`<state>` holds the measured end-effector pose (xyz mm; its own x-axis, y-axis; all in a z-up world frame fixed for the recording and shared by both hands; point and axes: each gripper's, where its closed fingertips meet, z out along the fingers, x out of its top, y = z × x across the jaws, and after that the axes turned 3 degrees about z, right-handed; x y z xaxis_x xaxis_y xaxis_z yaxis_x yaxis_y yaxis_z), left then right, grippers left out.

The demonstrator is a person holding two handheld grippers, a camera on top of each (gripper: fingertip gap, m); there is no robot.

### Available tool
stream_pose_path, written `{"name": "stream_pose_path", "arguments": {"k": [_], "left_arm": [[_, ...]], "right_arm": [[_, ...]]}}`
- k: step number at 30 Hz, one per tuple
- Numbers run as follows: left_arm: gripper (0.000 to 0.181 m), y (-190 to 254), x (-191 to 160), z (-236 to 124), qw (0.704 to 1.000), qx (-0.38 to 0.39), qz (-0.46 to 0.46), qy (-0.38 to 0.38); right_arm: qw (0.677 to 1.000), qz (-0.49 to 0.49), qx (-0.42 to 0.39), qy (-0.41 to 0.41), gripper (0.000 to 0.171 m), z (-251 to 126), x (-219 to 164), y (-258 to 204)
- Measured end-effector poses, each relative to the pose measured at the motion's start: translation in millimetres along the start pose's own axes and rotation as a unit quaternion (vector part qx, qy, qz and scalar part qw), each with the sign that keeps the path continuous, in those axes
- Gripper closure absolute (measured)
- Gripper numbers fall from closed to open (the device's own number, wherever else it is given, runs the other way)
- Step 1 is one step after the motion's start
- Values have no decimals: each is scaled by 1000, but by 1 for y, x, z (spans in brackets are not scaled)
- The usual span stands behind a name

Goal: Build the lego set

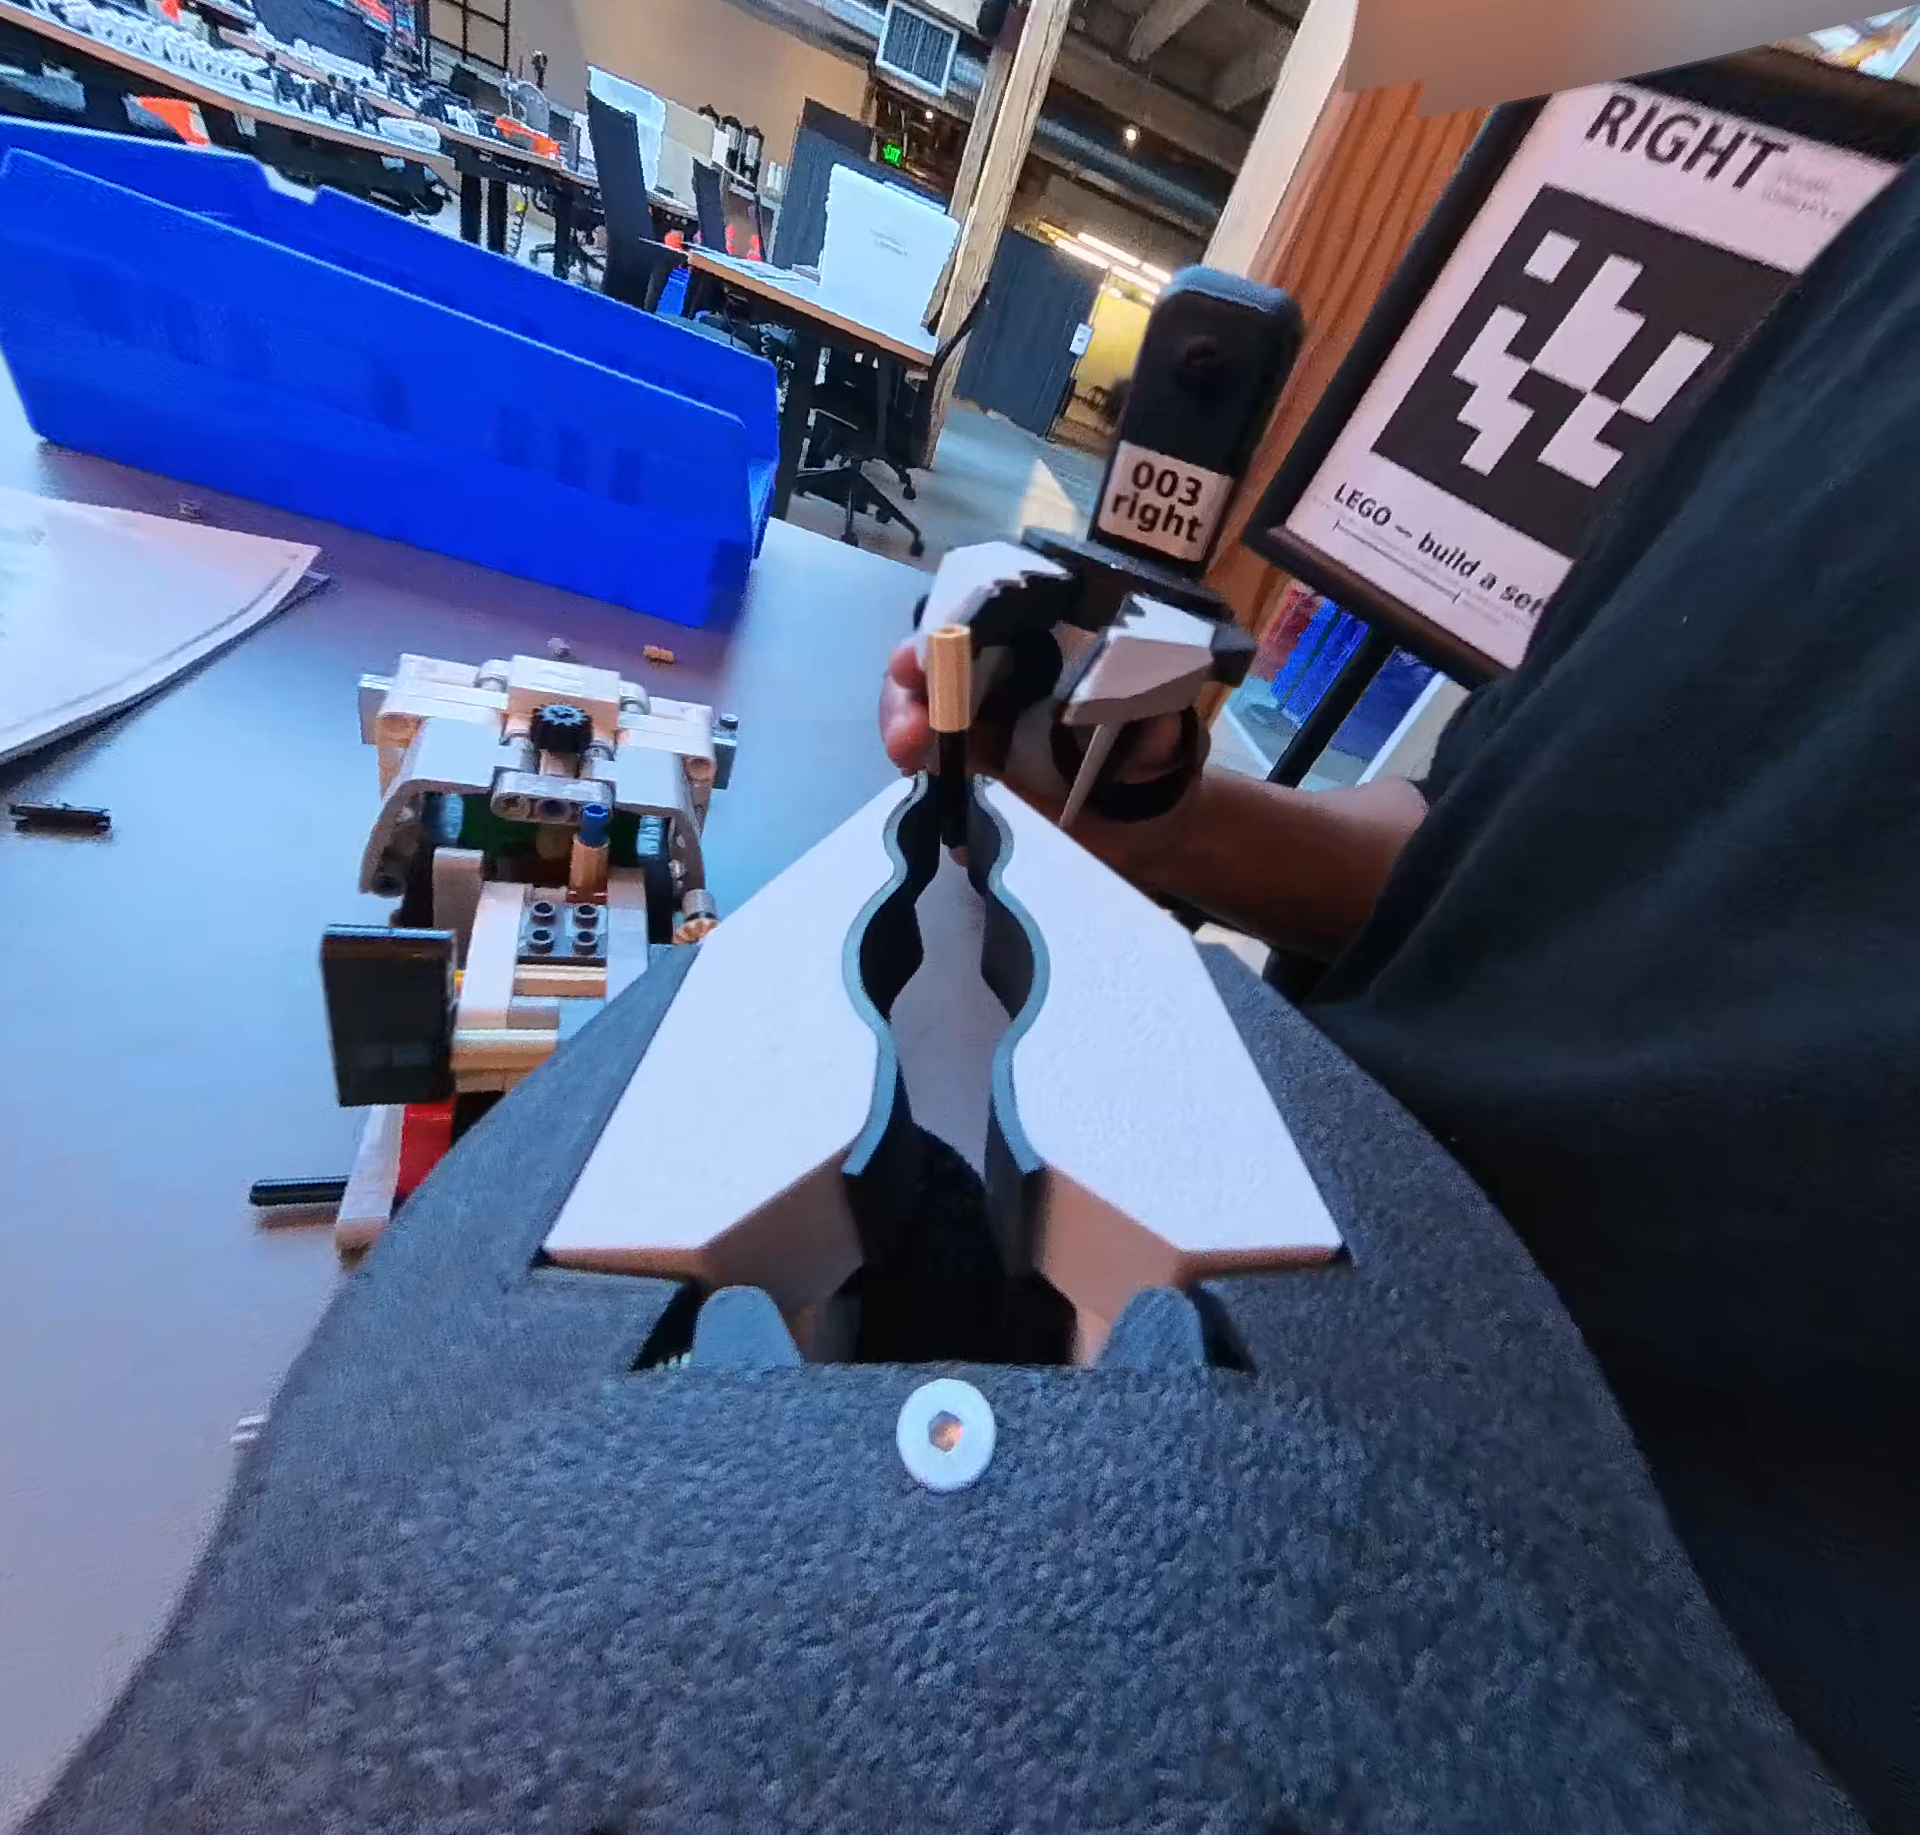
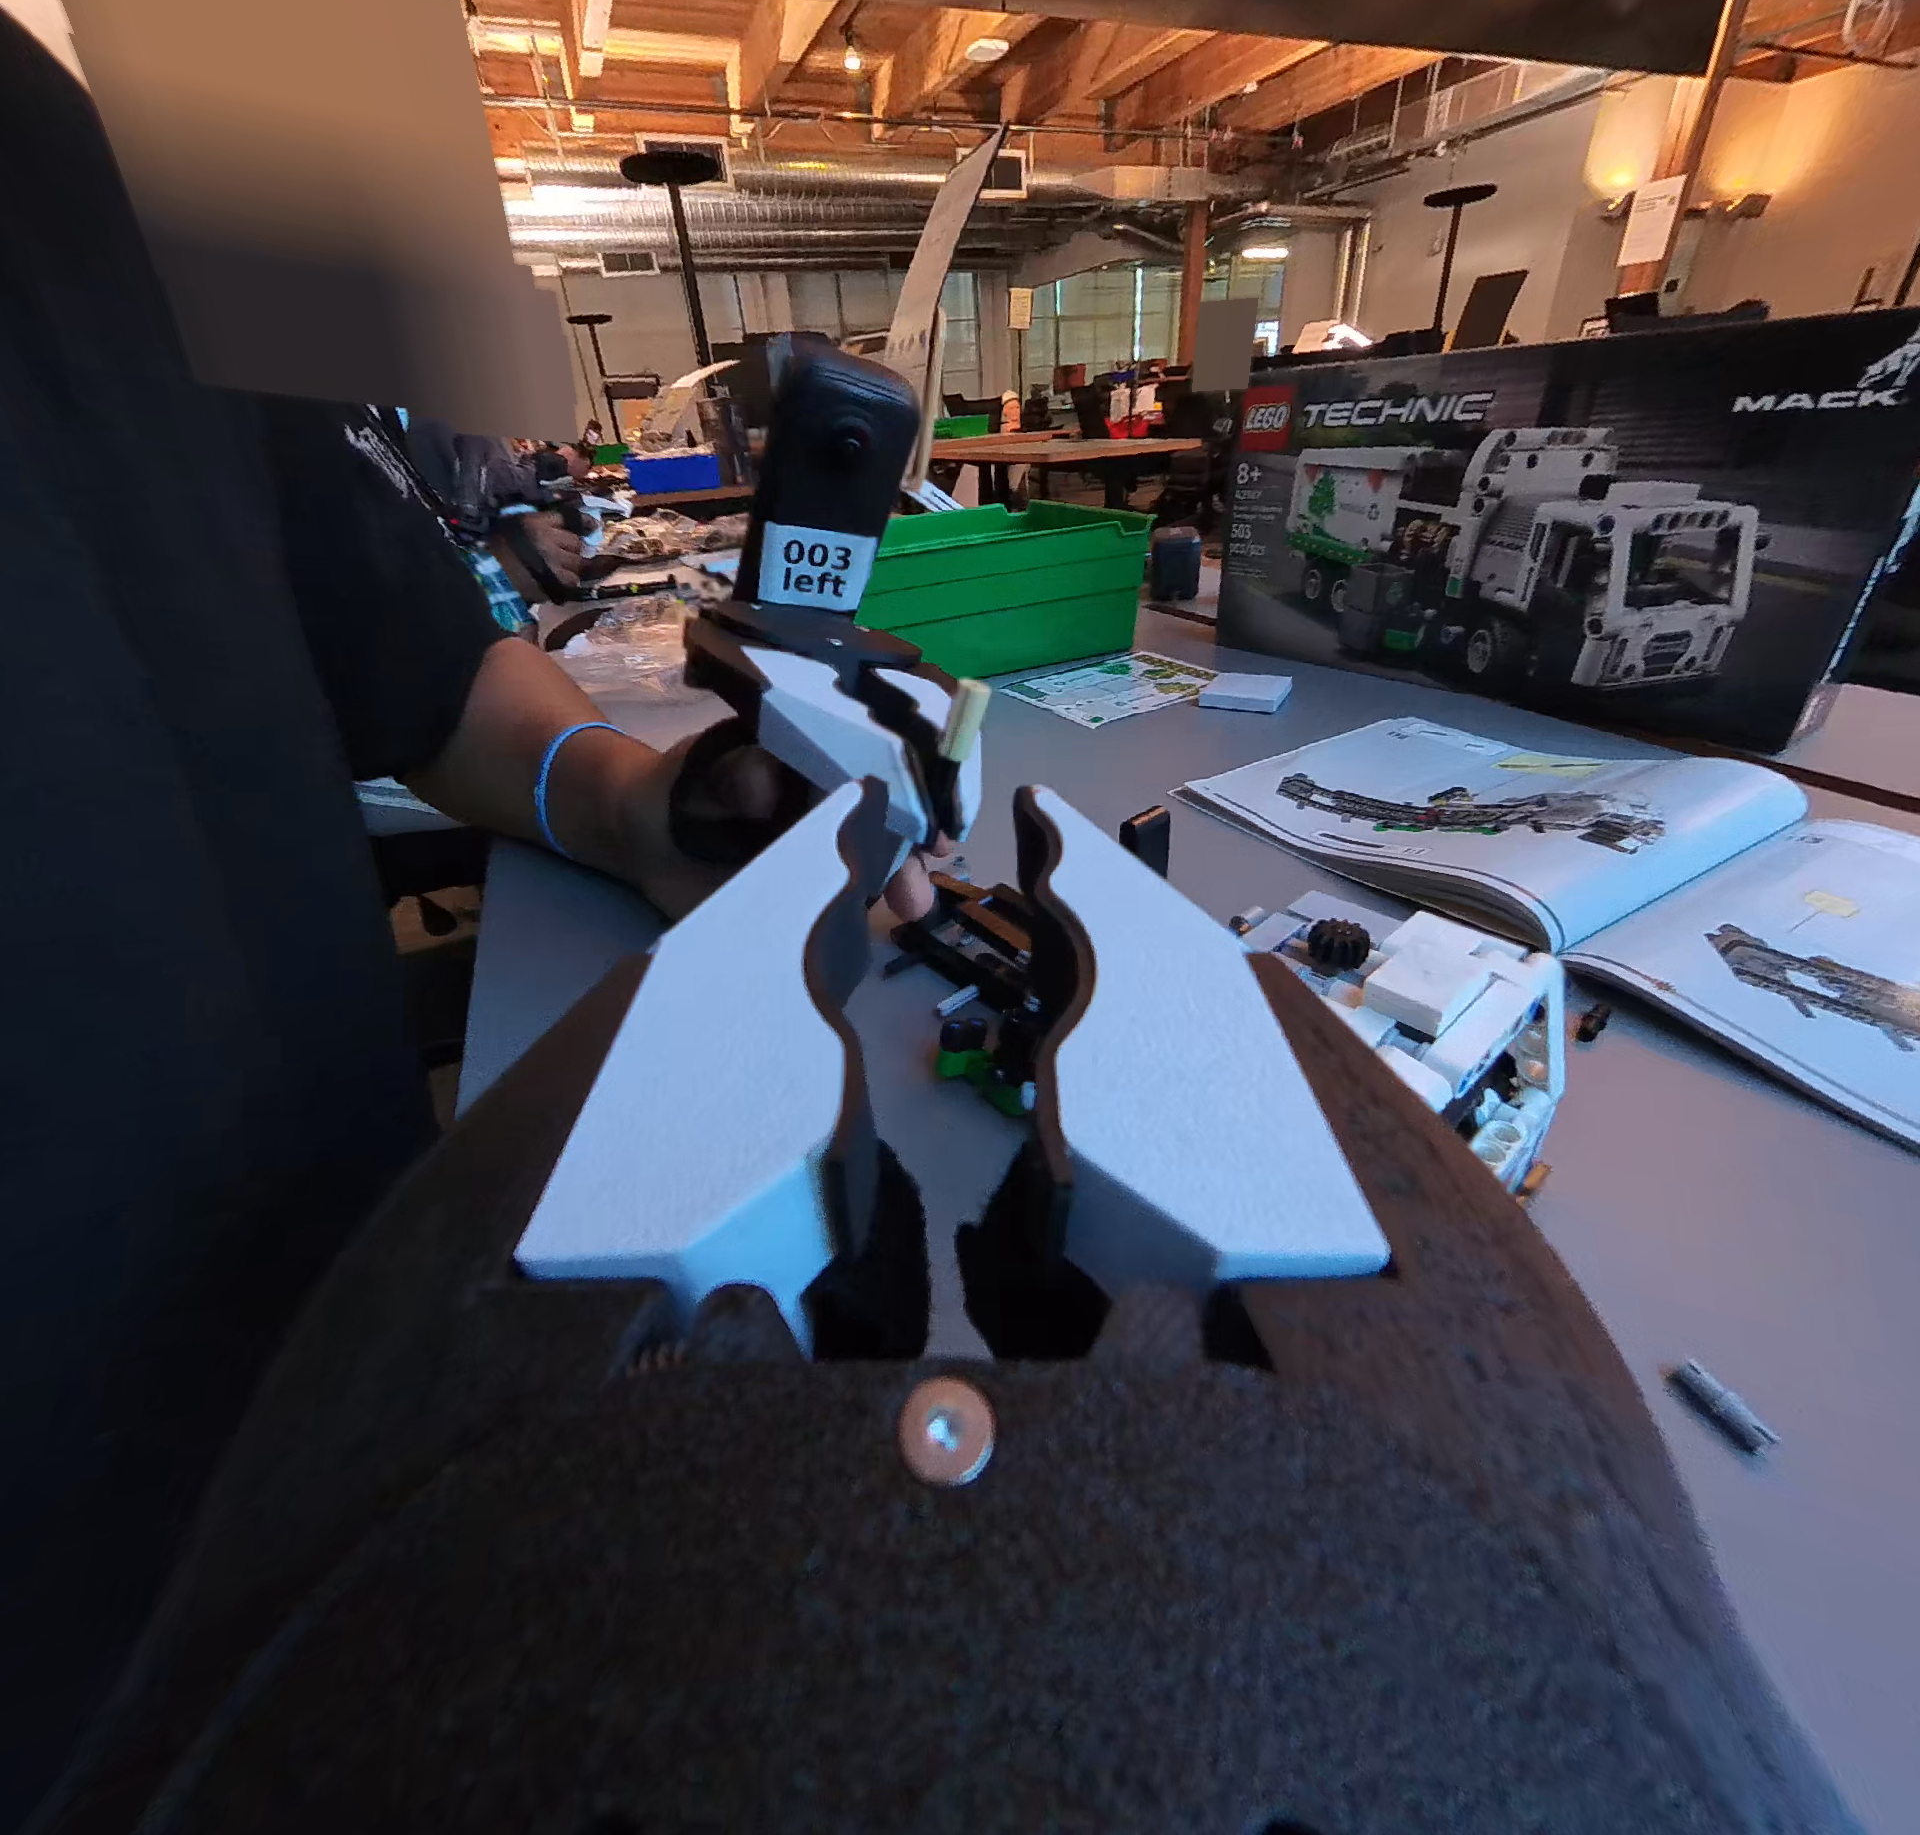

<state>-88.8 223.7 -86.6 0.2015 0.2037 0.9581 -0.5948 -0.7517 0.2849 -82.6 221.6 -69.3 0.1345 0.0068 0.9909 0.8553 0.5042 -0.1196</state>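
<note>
Your left claw [image 1: 948,809] pinches the black axle [image 1: 950,793] carrying a tan sleeve [image 1: 948,679], raised above the surface [image 1: 156,954]; right claw [image 2: 940,829] gapes empty. Keep it vertical approaching the truck chassis [image 1: 530,850].

A black axle [image 1: 951,798] with a tan sleeve [image 1: 948,679] on its upper end is held upright above the table. The part-built white and grey truck model [image 1: 530,850] is seen resting on the table, left of the axle, black gear [image 1: 554,722] on top.
</note>
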Motion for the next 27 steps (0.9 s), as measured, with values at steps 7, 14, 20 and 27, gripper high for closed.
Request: {"name": "stream_pose_path", "arguments": {"k": [7, 14, 20, 27], "left_arm": [[179, 3, 1, -2, 1000, -5, 7, 5], [180, 1, 2, -2, 1000, -4, 3, 6], [179, 3, 0, -1, 1000, -3, 11, -1], [180, 6, -4, 2, 999, 7, 36, -15]], "right_arm": [[999, -11, -18, -33, 149, 3, -12, 2], [999, -6, -25, -33, 150, 2, -12, 5], [999, -16, -24, -29, 151, 2, -11, 3], [1000, -26, -8, -8, 152, 1, -2, -7]]}}
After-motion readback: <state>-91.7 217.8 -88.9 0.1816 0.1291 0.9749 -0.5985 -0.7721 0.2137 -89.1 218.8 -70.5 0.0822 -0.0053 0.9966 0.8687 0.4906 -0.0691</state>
